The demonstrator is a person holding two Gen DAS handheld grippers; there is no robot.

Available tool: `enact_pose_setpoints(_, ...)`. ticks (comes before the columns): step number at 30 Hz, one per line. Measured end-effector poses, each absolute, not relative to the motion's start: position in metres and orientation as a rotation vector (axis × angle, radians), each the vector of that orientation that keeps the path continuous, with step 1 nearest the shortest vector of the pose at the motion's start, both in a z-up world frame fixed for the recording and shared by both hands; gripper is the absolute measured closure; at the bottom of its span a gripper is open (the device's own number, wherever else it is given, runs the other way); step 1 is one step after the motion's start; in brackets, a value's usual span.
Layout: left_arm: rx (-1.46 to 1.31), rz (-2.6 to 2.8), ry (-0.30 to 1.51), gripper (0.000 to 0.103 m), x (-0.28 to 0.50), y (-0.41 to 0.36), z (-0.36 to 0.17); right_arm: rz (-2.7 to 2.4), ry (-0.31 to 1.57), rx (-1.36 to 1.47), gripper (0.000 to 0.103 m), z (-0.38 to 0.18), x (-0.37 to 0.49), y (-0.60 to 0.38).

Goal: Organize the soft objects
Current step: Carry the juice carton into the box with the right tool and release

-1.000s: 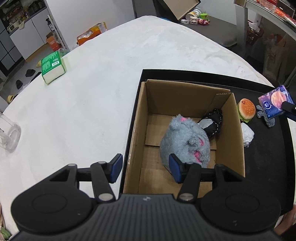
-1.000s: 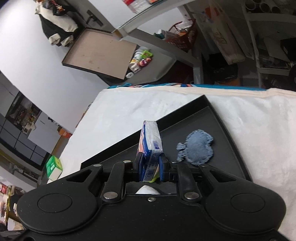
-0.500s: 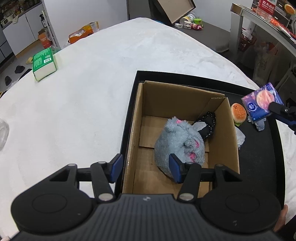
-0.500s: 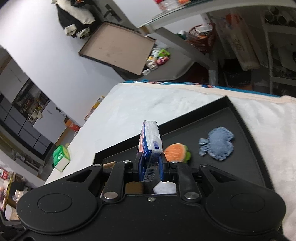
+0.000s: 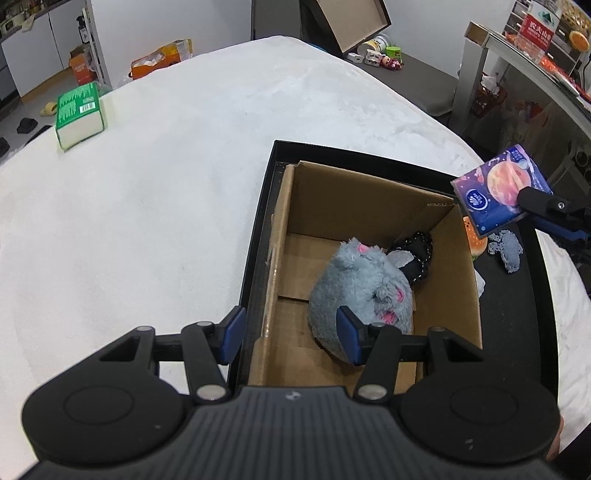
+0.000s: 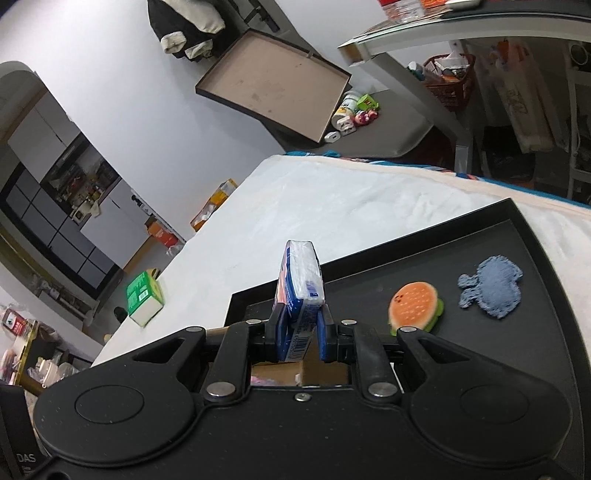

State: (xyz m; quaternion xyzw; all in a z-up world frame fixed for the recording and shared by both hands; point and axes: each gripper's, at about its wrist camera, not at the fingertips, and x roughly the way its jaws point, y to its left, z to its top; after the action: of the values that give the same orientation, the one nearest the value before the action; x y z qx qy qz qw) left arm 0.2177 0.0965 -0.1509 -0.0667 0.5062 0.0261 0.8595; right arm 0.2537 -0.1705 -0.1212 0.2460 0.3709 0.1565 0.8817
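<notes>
Right wrist view: right claw (image 6: 300,334) clamps tissue pack (image 6: 301,291), now raised over cardboard box (image 5: 373,206); left claw (image 5: 291,334) stays wide

Walls: plain white (image 6: 122,92), with a dark-and-cream garment (image 6: 186,31) hanging high up.
Floor: tan floor (image 5: 44,88) at the far left, with an orange carton (image 5: 79,68) beside white cabinets (image 5: 40,55).
Table: a broad surface under a white fleecy cover (image 5: 166,192), its far edge rounded; a striped blue layer (image 6: 369,159) shows beneath the far edge.
Bench: a low grey platform (image 6: 391,133) beyond the table's far edge, carrying an open shallow brown box (image 6: 275,86) propped against the wall, and small toys and tins (image 6: 351,110).
Shelving: a glass-topped counter (image 5: 532,62) on the right, a red basket (image 6: 448,83) under it.
Kitchen: dark glazed cabinets (image 6: 55,221) at far left.
</notes>
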Motion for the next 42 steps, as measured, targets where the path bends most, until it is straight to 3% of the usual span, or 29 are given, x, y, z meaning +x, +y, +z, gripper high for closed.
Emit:
enact_pose_setpoints(8,-0.191,0.034,1.058,0.058,0.211,0.112,-0.163,0.362,0.788,0.487,0.086,-0.118,0.252,-0.140)
enact_pose_setpoints(13,-0.242,0.023,1.066,0.085,0.209,0.122,-0.170,0.375,0.810,0.453,0.086,-0.122,0.252,-0.118)
enact_pose_setpoints(16,-0.233,0.027,1.054,0.089,0.207,0.124,-0.172,0.387,0.816,0.445,0.086,-0.122,0.252,-0.107)
enact_pose_setpoints(27,-0.256,0.010,1.044,0.089,0.203,0.130,-0.176,0.435,0.834,0.416,0.086,-0.123,0.250,-0.071)
enact_pose_setpoints(30,-0.263,0.007,1.048,0.088,0.204,0.130,-0.174,0.473,0.853,0.415,0.079,-0.125,0.250,-0.063)
enact_pose_setpoints(36,-0.274,0.019,1.066,0.085,0.206,0.130,-0.166,0.465,0.891,0.370,0.077,-0.125,0.245,-0.066)
enact_pose_setpoints(39,-0.275,0.034,1.081,0.079,0.208,0.125,-0.162,0.428,0.918,0.338,0.075,-0.120,0.248,-0.082)
enact_pose_setpoints(42,-0.244,0.039,1.063,0.067,0.207,0.119,-0.155,0.385,0.923,0.312,0.067,-0.112,0.254,-0.101)
